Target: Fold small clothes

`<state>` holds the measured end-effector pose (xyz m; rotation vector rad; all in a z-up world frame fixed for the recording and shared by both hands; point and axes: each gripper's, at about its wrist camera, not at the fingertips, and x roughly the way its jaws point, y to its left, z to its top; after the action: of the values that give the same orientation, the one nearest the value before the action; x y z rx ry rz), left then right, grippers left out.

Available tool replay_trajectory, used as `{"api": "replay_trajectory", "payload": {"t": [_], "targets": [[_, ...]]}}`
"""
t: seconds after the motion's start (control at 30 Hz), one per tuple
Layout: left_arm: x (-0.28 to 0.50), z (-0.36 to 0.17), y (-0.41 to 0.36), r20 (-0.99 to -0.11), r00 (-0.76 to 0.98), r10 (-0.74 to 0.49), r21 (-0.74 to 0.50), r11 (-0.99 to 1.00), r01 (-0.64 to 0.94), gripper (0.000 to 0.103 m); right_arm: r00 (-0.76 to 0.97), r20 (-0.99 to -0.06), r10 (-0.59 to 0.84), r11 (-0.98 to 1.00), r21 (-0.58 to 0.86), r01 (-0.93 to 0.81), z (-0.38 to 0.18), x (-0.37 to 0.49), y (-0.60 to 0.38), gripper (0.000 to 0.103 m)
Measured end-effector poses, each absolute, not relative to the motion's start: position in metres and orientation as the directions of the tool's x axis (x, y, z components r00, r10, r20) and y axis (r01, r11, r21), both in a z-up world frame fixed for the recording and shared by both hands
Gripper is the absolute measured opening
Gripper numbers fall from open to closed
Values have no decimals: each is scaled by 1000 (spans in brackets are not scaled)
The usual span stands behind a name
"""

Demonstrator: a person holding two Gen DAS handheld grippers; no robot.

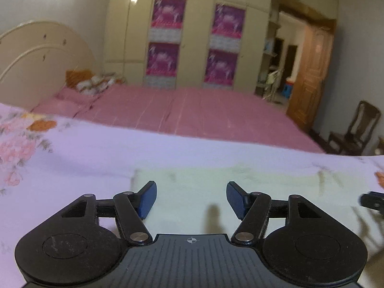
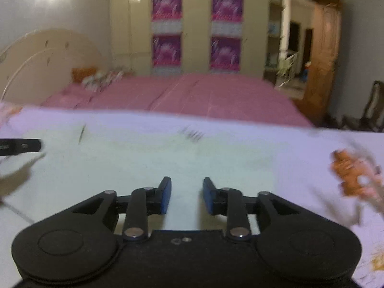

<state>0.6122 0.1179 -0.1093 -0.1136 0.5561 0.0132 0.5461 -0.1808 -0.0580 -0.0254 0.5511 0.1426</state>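
Garment (image 1: 216, 192), pale green, lies flat on floral sheet (image 1: 84, 148) at twelve o'clock; my left gripper (image 1: 191, 200) and right gripper (image 2: 187, 195) both empty, jaws parted, poised for edges.

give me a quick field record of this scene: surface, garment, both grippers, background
surface: floral bedsheet, white with pink and orange flowers
garment: pale green cloth lying flat on the sheet, below both grippers
left gripper: jaws open, nothing between them, over the cloth
right gripper: jaws apart by a narrower gap, nothing between them, over the cloth
background: pink bed, cream wardrobe with purple panels, wooden door, dark chair
image quality: both views blurred
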Motion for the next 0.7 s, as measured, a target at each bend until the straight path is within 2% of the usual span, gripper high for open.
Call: {"api": "replay_trajectory", "payload": {"t": [0.07, 0.1, 0.17, 0.23, 0.33, 0.43, 0.6, 0.7], "targets": [[625, -126, 123, -588, 809, -17, -108, 993, -58, 64, 821, -561, 103, 992, -5, -127, -65, 557, -185, 29], [624, -126, 124, -571, 820, -19, -109, 993, -53, 64, 802, -593, 69, 994, -32, -109, -72, 563, -185, 29], [617, -121, 121, -571, 821, -5, -99, 993, -62, 64, 801, -593, 83, 993, -22, -119, -73, 563, -190, 29], [595, -110, 113, -527, 849, -37, -115, 993, -28, 64, 809, -582, 81, 993, -27, -118, -63, 556, -192, 30], [566, -105, 81, -492, 865, -99, -91, 994, 62, 64, 830, -539, 141, 988, 25, -152, -50, 539, -198, 30], [551, -110, 49, -503, 851, -150, -73, 989, 132, 64, 812, -547, 203, 976, 43, -215, -51, 522, -187, 32], [541, -120, 34, -543, 831, -121, -28, 992, 126, 64, 779, -584, 228, 951, -39, -308, -64, 505, -160, 31], [527, -116, 61, -543, 838, -50, -29, 999, 40, 64, 797, -589, 131, 975, -71, -212, -64, 503, -185, 31]]}}
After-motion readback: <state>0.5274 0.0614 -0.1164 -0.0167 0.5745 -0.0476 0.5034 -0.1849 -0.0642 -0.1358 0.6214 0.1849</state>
